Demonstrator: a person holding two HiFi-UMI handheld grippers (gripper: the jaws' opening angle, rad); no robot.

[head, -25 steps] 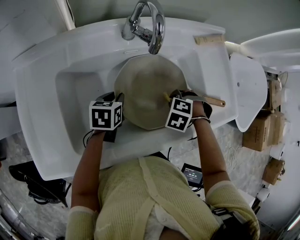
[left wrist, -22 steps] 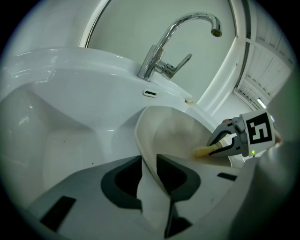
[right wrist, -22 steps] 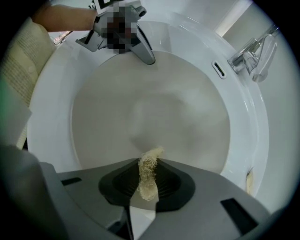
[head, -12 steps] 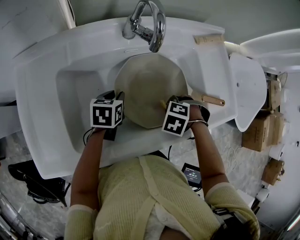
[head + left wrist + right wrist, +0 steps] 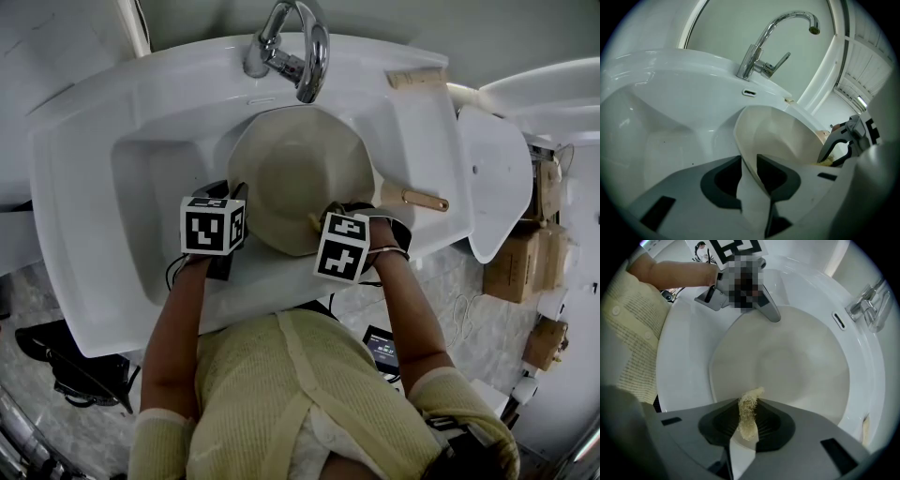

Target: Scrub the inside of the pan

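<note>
Over sink [image 5: 150, 192] | left tool [image 5: 749, 165] grips pan [image 5: 302, 173] | right tool [image 5: 746, 426] pinches scrubber [image 5: 751, 400]

Cream pan [image 5: 300, 178] aslant in sink [image 5: 150, 187] (fibrous scrubber [image 5: 749, 416] at its rim)

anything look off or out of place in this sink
Nothing stands out. The pan sits in the sink with its rim clamped by the left gripper, and the right gripper pinches a scrubber over its inside.
</note>
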